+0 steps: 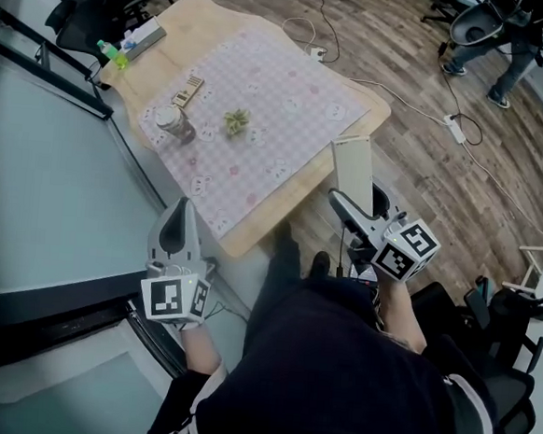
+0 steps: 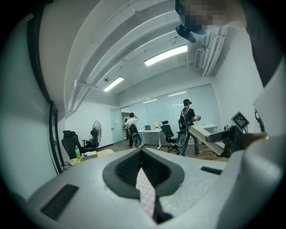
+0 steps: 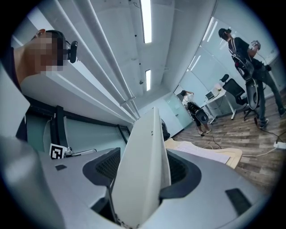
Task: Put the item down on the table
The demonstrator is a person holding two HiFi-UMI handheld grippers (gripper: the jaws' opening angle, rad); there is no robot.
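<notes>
A flat white board-like item (image 1: 353, 169) stands on edge in my right gripper (image 1: 340, 202), which is shut on its lower end, just off the near right corner of the wooden table (image 1: 201, 17). In the right gripper view the white item (image 3: 145, 165) fills the gap between the jaws. It also shows in the left gripper view as a slanted white item (image 2: 204, 137). My left gripper (image 1: 182, 210) hangs near the table's front edge, shut and holding nothing. A pink checked cloth (image 1: 266, 108) covers most of the table.
On the cloth sit a jar (image 1: 171, 122), a wooden piece (image 1: 188, 92) and a small green plant (image 1: 236, 121). A green bottle (image 1: 112, 54) and a box (image 1: 145, 35) stand at the far left corner. Cables (image 1: 421, 106) cross the floor; a person (image 1: 515, 39) stands far right.
</notes>
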